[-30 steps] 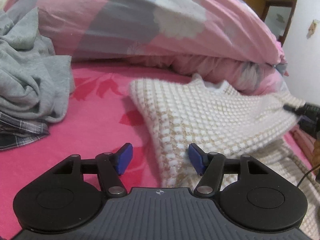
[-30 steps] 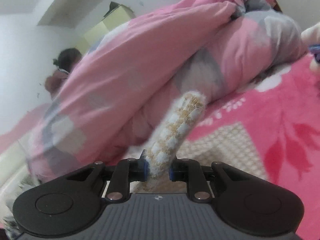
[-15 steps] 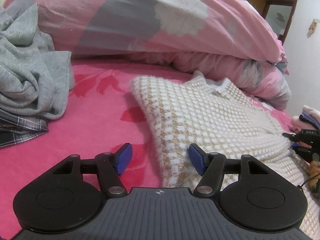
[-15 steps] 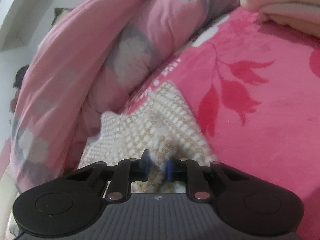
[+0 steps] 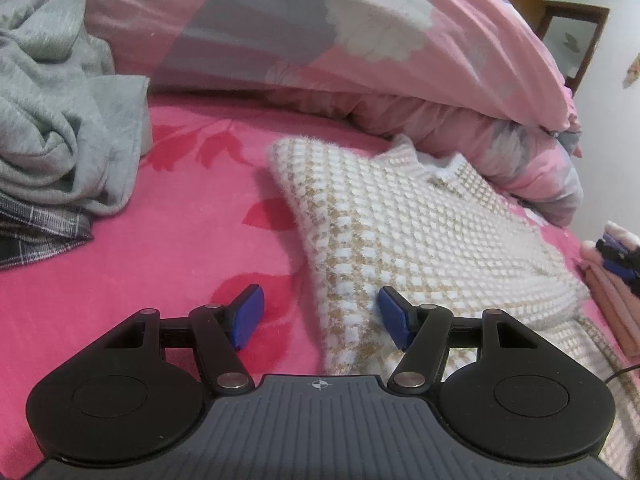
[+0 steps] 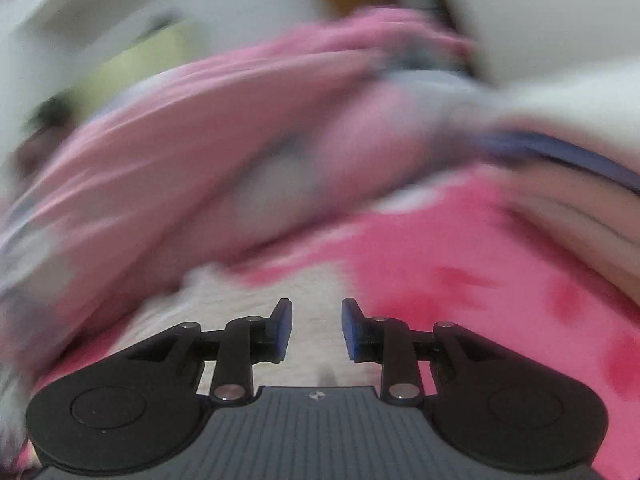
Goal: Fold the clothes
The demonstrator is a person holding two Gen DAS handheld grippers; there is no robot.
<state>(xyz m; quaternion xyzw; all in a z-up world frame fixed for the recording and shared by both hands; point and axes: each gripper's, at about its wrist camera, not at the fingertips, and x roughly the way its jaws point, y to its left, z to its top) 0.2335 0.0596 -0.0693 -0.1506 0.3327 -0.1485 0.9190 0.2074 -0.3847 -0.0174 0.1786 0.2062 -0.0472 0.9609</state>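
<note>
Item: cream-and-tan knit sweater (image 5: 420,240), lying on the pink floral sheet (image 5: 160,264). Its near left edge runs between the spread blue pads of the left gripper (image 5: 320,318), ungripped. Right gripper (image 6: 316,330): jaws parted, nothing between them, blurred knit just ahead. Beyond the sweater: pink quilt (image 5: 320,40). Far left of the left gripper: grey garment (image 5: 60,128) over plaid cloth (image 5: 36,236).

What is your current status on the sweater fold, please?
Left hand-held gripper open, over sweater edge. Right hand-held gripper open, empty, view blurred. Grey garment heaped apart on left.
</note>
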